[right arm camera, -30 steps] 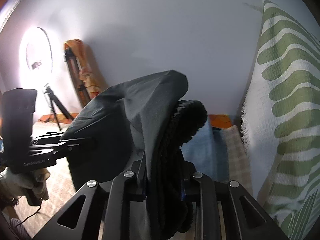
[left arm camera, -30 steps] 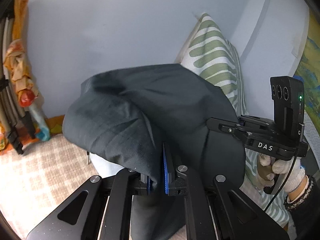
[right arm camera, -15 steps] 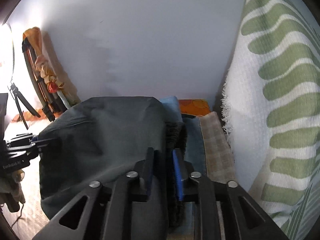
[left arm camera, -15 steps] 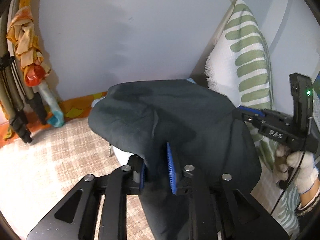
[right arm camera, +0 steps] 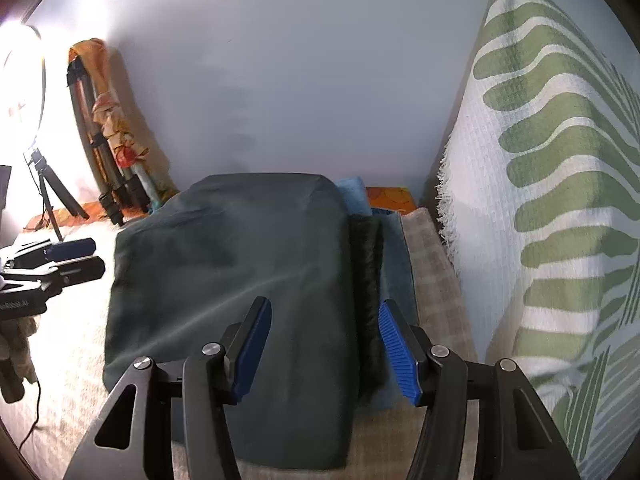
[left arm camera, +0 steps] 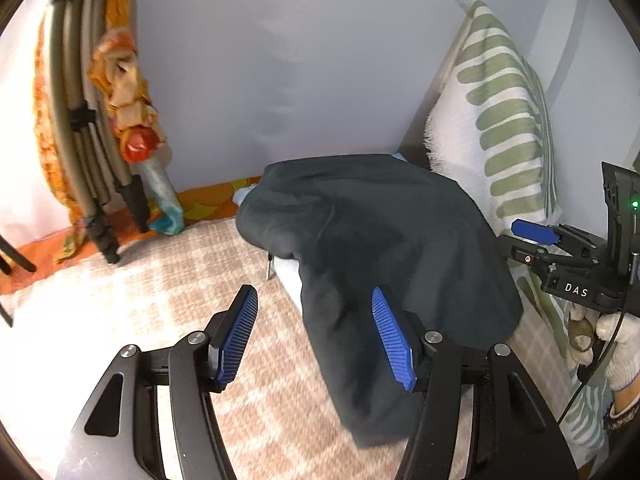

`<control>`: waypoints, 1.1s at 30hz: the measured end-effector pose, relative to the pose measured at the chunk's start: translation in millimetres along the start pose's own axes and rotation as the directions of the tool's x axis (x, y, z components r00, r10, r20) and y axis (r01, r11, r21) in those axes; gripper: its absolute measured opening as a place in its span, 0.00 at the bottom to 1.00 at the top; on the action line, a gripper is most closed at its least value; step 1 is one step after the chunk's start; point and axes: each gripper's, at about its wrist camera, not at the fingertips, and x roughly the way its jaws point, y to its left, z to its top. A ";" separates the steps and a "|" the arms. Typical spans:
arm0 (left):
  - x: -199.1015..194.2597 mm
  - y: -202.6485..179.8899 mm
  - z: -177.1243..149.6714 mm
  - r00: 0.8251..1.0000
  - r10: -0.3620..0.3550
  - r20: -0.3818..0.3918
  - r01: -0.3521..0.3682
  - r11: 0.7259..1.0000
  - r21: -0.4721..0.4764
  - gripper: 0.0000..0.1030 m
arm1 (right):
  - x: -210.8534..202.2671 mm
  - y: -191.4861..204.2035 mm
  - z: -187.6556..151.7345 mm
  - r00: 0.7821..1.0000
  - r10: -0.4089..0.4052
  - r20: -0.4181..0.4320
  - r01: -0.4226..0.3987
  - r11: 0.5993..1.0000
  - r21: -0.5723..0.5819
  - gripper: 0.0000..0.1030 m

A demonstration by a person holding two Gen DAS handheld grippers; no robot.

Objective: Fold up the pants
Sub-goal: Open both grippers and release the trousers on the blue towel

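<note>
The dark grey pants [left arm camera: 384, 240] lie folded in a thick rectangle on the checked bedcover, also in the right wrist view [right arm camera: 240, 280]. A black ribbed waistband [right arm camera: 366, 280] shows along their right edge. My left gripper [left arm camera: 314, 336] is open and empty at the fold's left near corner, with its right pad against the cloth. My right gripper [right arm camera: 322, 350] is open and empty just above the fold's near right part. The right gripper [left arm camera: 536, 232] shows open at the pants' right side in the left wrist view, and the left gripper [right arm camera: 72, 258] at their left in the right wrist view.
A green-and-white leaf-pattern pillow [right arm camera: 552, 200] stands against the wall on the right. A blue cloth [right arm camera: 394, 264] lies under the pants. Folded tripods with an orange cloth [left arm camera: 100, 128] lean at the far left. A bright ring light [right arm camera: 20, 92] stands beyond. The wall is close behind.
Both grippers carried the pants' held edge forward and down onto the rest, then opened and let go. The pants now lie flat as a folded stack.
</note>
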 end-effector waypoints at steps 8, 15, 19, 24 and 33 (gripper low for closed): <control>-49.2 -0.2 -14.4 0.998 -0.020 0.053 0.019 1.000 0.020 0.61 | -44.6 25.8 -15.6 0.998 -0.053 0.036 0.053 0.998 -0.023 0.76; -103.2 -2.4 -38.5 0.992 -0.033 0.118 0.030 0.999 0.033 0.67 | -102.7 53.2 -33.4 0.993 -0.056 0.105 0.058 0.998 -0.023 0.86; -130.6 -8.7 -54.3 0.988 -0.028 0.154 0.021 0.999 0.050 0.72 | -129.2 70.7 -45.7 0.990 -0.058 0.129 0.064 0.997 -0.037 0.91; -163.7 -17.7 -75.5 0.981 -0.037 0.192 0.023 0.997 0.073 0.79 | -162.2 86.2 -65.0 0.986 -0.037 0.163 0.040 0.999 -0.015 0.95; -205.3 -31.2 -117.8 0.967 -0.049 0.251 0.026 0.995 0.096 0.80 | -203.3 105.3 -100.6 0.978 -0.042 0.202 0.035 0.999 0.040 0.98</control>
